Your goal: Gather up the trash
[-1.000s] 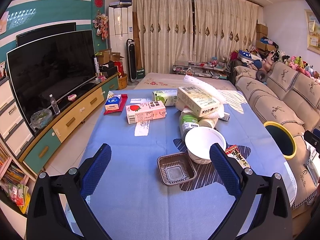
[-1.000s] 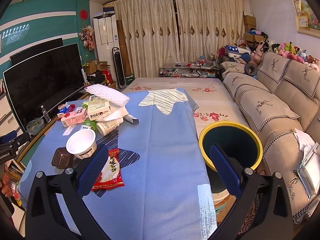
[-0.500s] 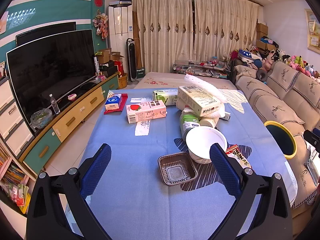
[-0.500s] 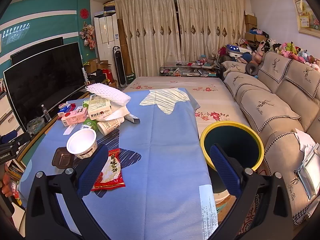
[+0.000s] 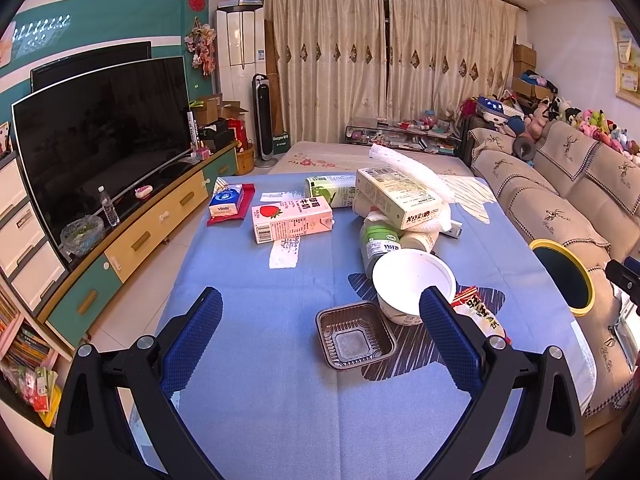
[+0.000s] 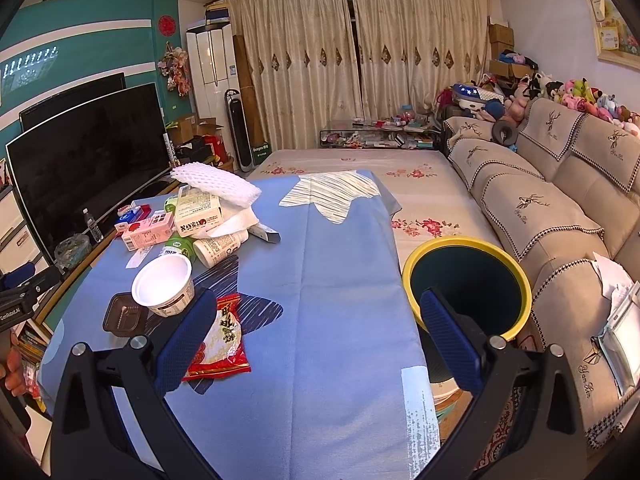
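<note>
Trash lies on a blue cloth-covered table (image 5: 280,380). A brown plastic tray (image 5: 355,340), a white paper bowl (image 5: 412,280), a red snack bag (image 5: 478,314), a pink strawberry milk carton (image 5: 292,218), a green bottle (image 5: 378,242) and a beige box (image 5: 398,198) under white foam wrap show in the left wrist view. My left gripper (image 5: 320,336) is open and empty, just short of the tray. My right gripper (image 6: 316,338) is open and empty, between the snack bag (image 6: 220,336) and the yellow-rimmed bin (image 6: 466,280).
A TV (image 5: 104,140) on a long cabinet (image 5: 152,232) runs along the left. A sofa (image 6: 560,208) stands on the right beyond the bin. A tissue pack (image 5: 226,204) lies on the table's far left. A floral-covered surface (image 6: 360,168) lies beyond the table.
Both grippers have drifted slightly; the views shift a little. Nothing has been grasped or moved on the table.
</note>
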The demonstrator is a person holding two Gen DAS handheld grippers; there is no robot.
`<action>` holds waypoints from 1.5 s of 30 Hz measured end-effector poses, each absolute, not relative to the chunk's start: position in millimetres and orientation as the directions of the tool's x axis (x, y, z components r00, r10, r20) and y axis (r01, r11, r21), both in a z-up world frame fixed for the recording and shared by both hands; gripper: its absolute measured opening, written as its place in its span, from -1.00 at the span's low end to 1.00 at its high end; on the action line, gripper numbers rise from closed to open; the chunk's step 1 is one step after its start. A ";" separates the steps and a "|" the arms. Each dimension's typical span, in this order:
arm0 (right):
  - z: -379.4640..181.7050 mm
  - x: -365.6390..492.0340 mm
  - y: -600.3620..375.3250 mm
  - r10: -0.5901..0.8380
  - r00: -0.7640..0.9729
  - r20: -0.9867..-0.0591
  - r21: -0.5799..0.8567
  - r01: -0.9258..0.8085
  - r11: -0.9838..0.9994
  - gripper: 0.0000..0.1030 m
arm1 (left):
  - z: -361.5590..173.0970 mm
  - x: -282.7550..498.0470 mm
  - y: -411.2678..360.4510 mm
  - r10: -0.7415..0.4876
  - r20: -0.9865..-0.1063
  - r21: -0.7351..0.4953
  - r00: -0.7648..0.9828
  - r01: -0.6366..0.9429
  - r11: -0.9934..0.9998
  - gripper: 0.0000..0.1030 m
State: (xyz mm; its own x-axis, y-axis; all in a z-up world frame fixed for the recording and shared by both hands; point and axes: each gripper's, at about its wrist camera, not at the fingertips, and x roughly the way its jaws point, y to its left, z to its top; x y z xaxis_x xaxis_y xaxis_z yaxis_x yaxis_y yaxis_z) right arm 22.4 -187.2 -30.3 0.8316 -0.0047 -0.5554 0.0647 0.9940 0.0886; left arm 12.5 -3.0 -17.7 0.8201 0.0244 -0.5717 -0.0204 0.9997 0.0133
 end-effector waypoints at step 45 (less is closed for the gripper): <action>-45.4 115.3 -122.1 0.191 0.741 -0.644 0.142 -0.130 0.981 0.18 | -37.5 42.5 29.0 0.070 -0.616 0.004 0.785 -0.085 0.996 0.89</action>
